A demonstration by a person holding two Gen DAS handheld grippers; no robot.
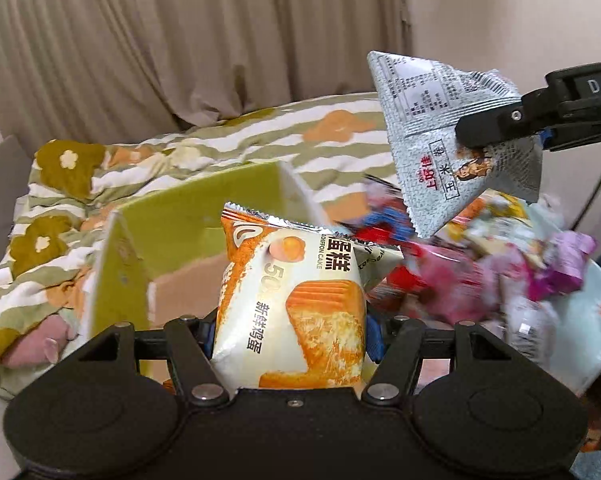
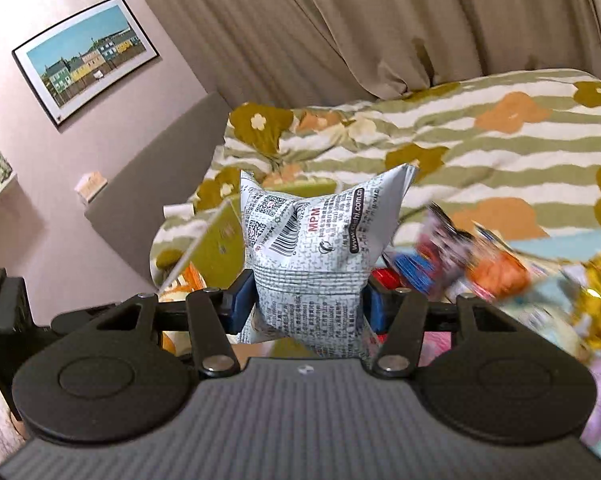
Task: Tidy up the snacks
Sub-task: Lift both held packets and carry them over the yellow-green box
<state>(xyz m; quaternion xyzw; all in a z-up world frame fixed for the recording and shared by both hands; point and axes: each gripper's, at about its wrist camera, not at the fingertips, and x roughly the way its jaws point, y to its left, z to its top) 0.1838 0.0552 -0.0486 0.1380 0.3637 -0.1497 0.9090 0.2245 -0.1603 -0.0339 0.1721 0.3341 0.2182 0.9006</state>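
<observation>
Two snacks are off the pile and in the air. At lower centre of the left view, the left gripper (image 1: 290,330) is clamped on an orange cake packet (image 1: 290,300); at centre of the right view, the right gripper (image 2: 306,300) squeezes a puffy silver pouch (image 2: 312,248). A green box (image 1: 204,216), left of centre, stands open just beyond the cake, seemingly their destination. Many wrapped snacks (image 1: 500,256) lie heaped at right, so most sorting is probably left.

Both grippers are matte black: the left gripper (image 1: 288,336) and right gripper (image 2: 304,304) have round discs, silver rivets, blue pads.
</observation>
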